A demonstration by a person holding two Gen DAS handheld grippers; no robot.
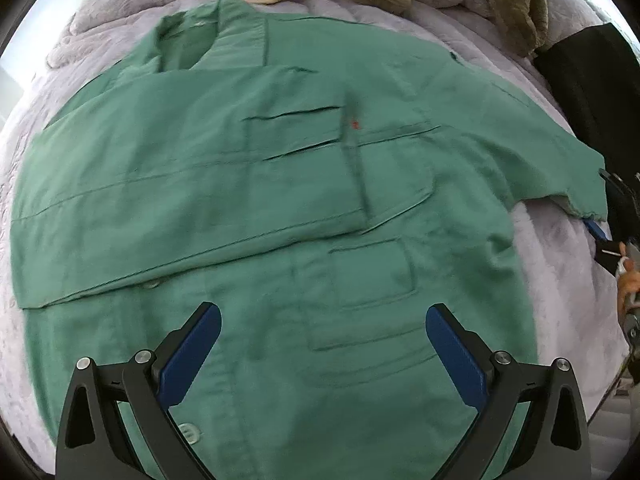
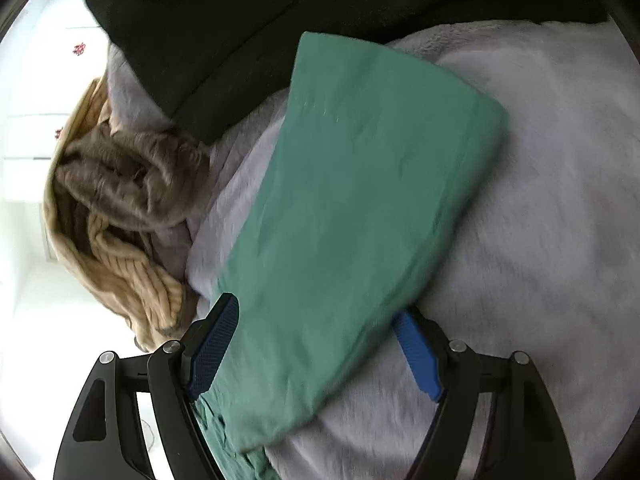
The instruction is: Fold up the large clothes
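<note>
Showing green shirt whole — left view (sleeve only, right).

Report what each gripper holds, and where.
Left gripper: open above the green shirt, holding nothing. Right gripper: open around the sleeve, not clamped.

Green jacket: motion-blurred across most of the left wrist view, seams and pocket edges smeared. Small red mark near its chest pocket is too small to identify. Jacket hem is cut off at the bottom, behind the left gripper fingers.

Right gripper in the same view: only a blue tip and black frame show past the jacket's sleeve cuff, clipped by the lens edge.

Right wrist view: the sleeve drapes between the spread fingers and covers the base of the right-hand pad. Whether it touches either pad: can't tell.

Tan knit pile left of the sleeve: blurred, item count unclear. Dark fabric above the sleeve: featureless, cropped at top.
</note>
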